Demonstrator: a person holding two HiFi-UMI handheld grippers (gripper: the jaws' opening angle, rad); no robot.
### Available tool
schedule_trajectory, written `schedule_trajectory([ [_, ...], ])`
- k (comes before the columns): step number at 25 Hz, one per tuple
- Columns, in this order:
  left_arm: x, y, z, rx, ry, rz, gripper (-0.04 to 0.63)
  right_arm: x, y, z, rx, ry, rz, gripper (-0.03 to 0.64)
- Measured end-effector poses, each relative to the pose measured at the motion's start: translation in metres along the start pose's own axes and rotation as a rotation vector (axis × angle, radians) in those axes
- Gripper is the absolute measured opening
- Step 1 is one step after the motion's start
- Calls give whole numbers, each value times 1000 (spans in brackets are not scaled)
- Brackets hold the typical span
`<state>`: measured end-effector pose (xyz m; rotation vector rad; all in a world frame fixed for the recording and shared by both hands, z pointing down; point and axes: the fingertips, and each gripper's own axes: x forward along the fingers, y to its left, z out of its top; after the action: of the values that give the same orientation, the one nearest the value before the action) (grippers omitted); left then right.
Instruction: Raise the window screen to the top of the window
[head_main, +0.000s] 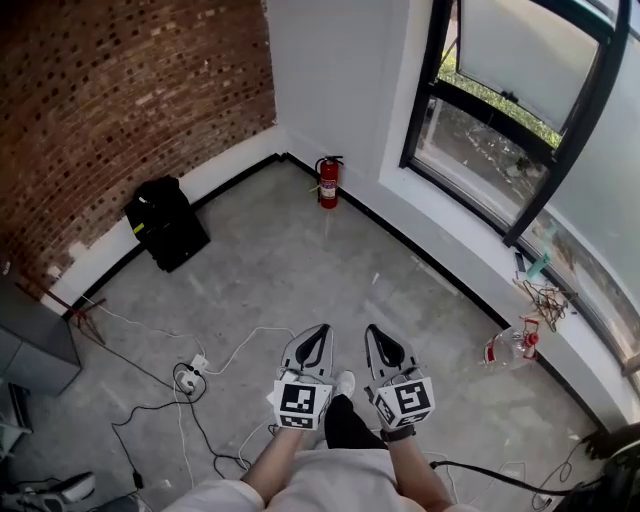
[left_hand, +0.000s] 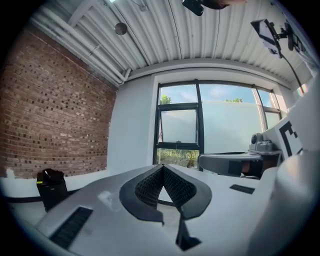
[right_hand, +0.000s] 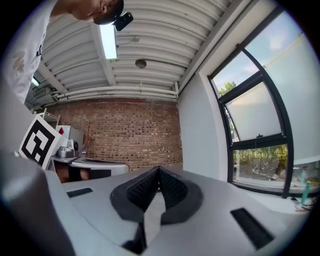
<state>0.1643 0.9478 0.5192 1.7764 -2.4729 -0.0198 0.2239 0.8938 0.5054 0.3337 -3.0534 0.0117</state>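
Both claws are staying well back from the window (left_hand: 199, 125), out over the bare floor: the left gripper (head_main: 320, 332) and the right gripper (head_main: 371, 332) are each showing their jaws pressed together with nothing between them, and both are pointing level toward the window wall. The window screen (left_hand: 227, 127) is sitting in the wide pane of the window, beside the hinged pane; it is showing as a pale, cloudy sheet covering the lower and middle part of that pane, with a strip of clear sky above its top edge. Several things could be going wrong from here. Jaws arriving closed would only be pushing the screen's edge instead of taking hold of it. Lifting from one end alone would likely be tilting the top edge and jamming the sheet in its tracks. The tangle of small items (head_main: 540, 295) on the sill under the window could be getting knocked off by a low approach, and the cables (head_main: 190, 380) on the floor away from the window are lying near the person's feet. The screen is standing upright, flat against the glass, and its top edge, probably the long axis, is running level along the window.
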Motion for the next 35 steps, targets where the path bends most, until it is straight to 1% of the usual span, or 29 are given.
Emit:
schedule_trajectory([
  [3, 54, 34, 6, 13, 9, 17, 0, 54, -35, 9, 19, -31, 1, -5],
  [7, 135, 72, 40, 26, -37, 34, 0, 114, -102, 45, -11, -98, -23, -5],
  [10, 188, 87, 65, 43, -80, 53, 0, 132, -165, 67, -29, -159, -60, -5],
  [12, 214, 89, 68, 36, -89, 53, 0, 137, -200, 65, -26, -169, -92, -5],
  [13, 227, 88, 63, 30, -76, 45, 0, 139, -215, 58, -11, -157, -113, -5],
  [15, 252, 83, 46, 14, -23, 9, 0, 143, -239, 40, 40, -117, -160, -5],
  [17, 279, 70, 31, 4, 31, -47, 0, 144, -258, 26, 76, -83, -206, -5],
  [19, 307, 53, 29, 12, 50, -116, 0, 145, -280, 19, 91, -68, -255, -5],
  [23, 381, 26, 37, 26, 37, -237, 0, 161, -334, 19, 86, -54, -337, -5],
  [28, 486, -3, 30, 13, 28, -363, 0, 190, -417, 9, 69, -32, -434, -5],
  [31, 553, -6, 44, 14, 9, -412, 0, 226, -464, 20, 45, -21, -453, -5],
  [35, 631, 6, 80, 31, -42, -451, 0, 287, -514, 48, -4, -36, -453, -5],
])
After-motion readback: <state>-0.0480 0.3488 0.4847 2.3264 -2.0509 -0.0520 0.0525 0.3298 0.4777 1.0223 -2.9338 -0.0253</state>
